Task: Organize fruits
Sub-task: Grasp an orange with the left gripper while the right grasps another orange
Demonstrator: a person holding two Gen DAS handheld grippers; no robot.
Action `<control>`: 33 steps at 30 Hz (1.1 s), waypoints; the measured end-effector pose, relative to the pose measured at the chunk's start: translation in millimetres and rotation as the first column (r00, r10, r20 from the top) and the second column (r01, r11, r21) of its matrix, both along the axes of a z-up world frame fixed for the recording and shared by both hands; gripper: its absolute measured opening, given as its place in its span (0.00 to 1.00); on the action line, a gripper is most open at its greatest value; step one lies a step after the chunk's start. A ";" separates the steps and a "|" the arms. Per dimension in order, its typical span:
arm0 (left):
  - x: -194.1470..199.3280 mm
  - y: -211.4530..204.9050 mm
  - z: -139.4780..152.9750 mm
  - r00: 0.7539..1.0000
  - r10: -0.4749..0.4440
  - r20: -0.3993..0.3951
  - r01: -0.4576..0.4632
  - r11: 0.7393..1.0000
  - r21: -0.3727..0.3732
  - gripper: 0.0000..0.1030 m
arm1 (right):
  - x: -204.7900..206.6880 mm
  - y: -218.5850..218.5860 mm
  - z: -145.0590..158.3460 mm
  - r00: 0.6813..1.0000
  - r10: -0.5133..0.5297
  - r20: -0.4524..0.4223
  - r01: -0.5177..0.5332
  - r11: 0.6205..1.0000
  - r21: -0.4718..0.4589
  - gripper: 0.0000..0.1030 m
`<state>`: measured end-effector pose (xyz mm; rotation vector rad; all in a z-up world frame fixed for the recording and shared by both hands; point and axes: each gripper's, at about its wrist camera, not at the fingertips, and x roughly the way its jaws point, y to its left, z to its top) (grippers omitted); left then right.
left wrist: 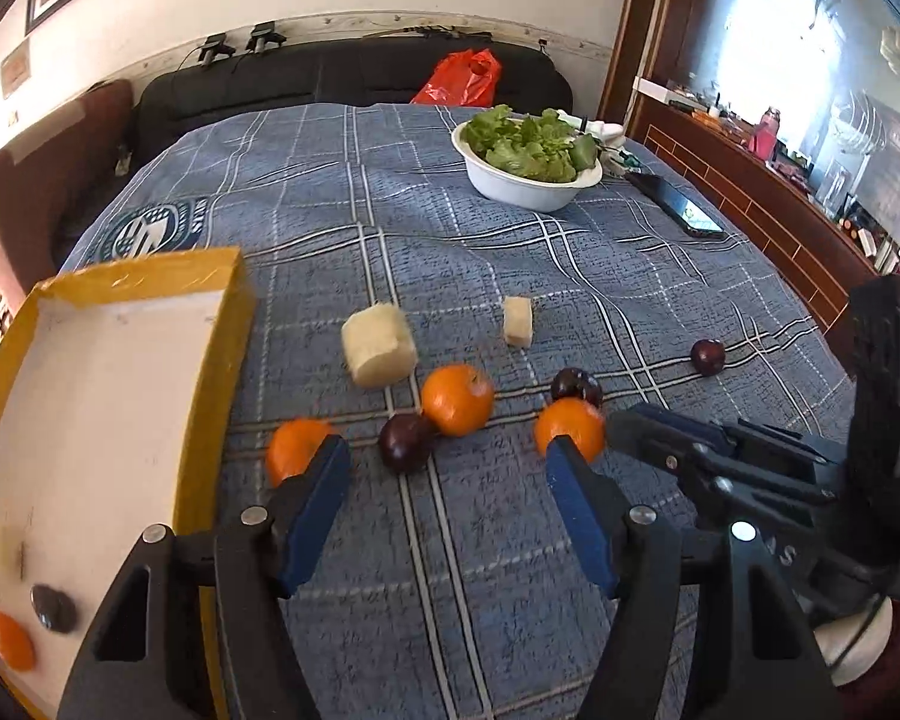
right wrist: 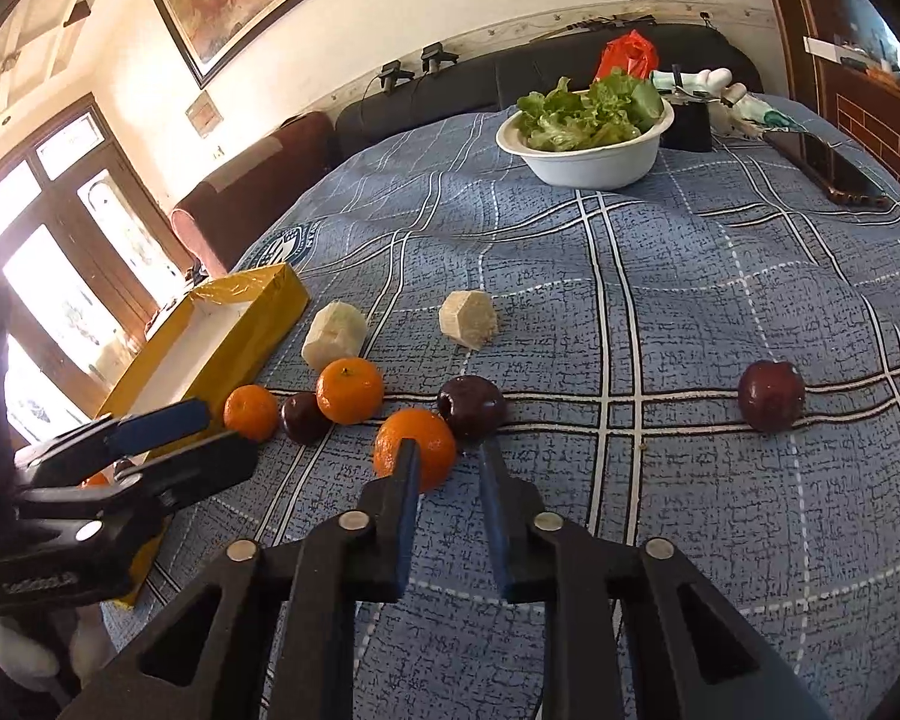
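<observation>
Three oranges, three dark plums and two pale peeled chunks lie loose on the blue checked cloth. My left gripper [left wrist: 444,459] is open, low over the cloth, with a plum [left wrist: 405,441] and an orange [left wrist: 457,399] just beyond its tips and another orange [left wrist: 297,447] behind its left finger. My right gripper [right wrist: 448,450] is shut with nothing held; its left finger tip covers part of an orange [right wrist: 417,441] and a plum [right wrist: 471,408] lies just past the tips. A yellow box [left wrist: 228,312] at the left holds an orange [left wrist: 9,639], a plum [left wrist: 51,606] and a pale piece.
A white bowl [left wrist: 528,189] of lettuce stands at the far side, a phone [left wrist: 684,210] to its right. One plum [right wrist: 771,396] lies alone at the right. A red bag [left wrist: 462,78] rests on the dark sofa behind. The pale chunks [left wrist: 379,345] [left wrist: 519,321] lie mid-cloth.
</observation>
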<state>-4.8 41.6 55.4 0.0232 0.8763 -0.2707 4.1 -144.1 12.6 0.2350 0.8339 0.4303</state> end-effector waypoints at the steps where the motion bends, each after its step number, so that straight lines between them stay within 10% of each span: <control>1: 4.5 -3.8 -0.4 1.000 -0.011 0.001 0.011 1.000 0.003 0.65 | 0.0 -0.5 0.1 1.000 -0.002 0.001 0.002 1.000 0.002 0.19; 15: 51.7 -31.0 -34.0 0.997 -0.053 -0.051 0.057 0.995 0.076 0.33 | 7.8 -23.8 -3.0 0.998 -0.049 -0.051 0.054 0.993 0.107 0.20; 33: -12.4 21.6 11.8 0.996 0.083 0.034 -0.081 0.994 -0.075 0.33 | 3.9 28.7 -1.1 0.997 0.071 -0.014 -0.072 0.994 -0.079 0.41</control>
